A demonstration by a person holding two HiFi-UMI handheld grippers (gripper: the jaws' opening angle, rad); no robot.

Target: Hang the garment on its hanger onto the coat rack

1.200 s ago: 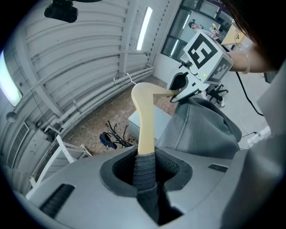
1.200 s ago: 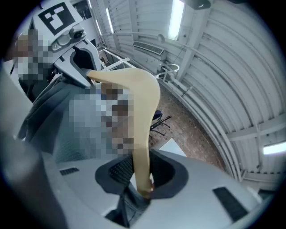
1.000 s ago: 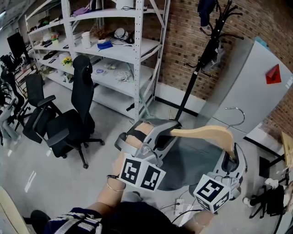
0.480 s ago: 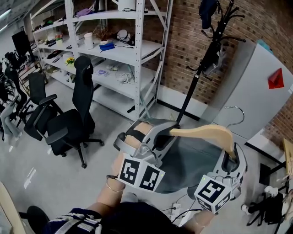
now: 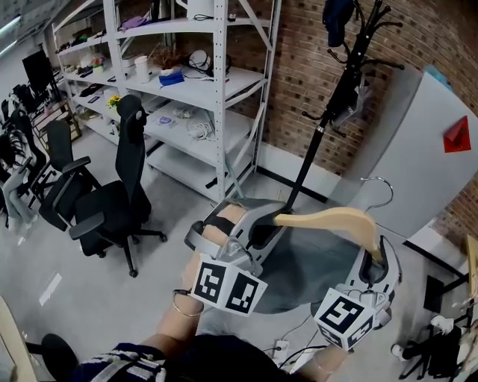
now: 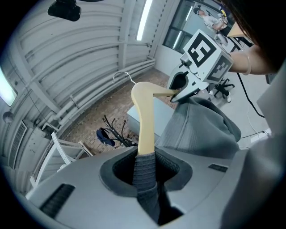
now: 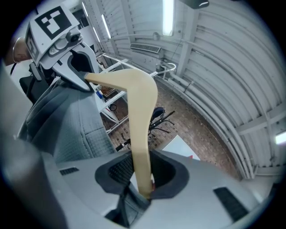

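A pale wooden hanger [image 5: 332, 218] with a metal hook [image 5: 379, 183] carries a grey garment [image 5: 310, 261] that droops below it. My left gripper [image 5: 270, 221] is shut on the hanger's left end, with garment fabric caught over that end [image 6: 145, 163]. My right gripper [image 5: 376, 255] is shut on the right end of the hanger [image 7: 139, 134]. Each gripper view shows the other gripper [image 6: 190, 87] [image 7: 73, 69] at the far end. The black coat rack [image 5: 323, 123] stands beyond the hanger by the brick wall, with a dark blue item [image 5: 336, 16] at its top.
White metal shelving [image 5: 198, 82] with small items fills the back left. Black office chairs [image 5: 119, 201] stand on the floor at left. A grey panel [image 5: 418, 149] leans at right. Cables and a power strip [image 5: 280, 347] lie on the floor near my feet.
Both grippers keep the same hold on the hanger. The head view has shifted slightly, and the hanger sits a little further left in it.
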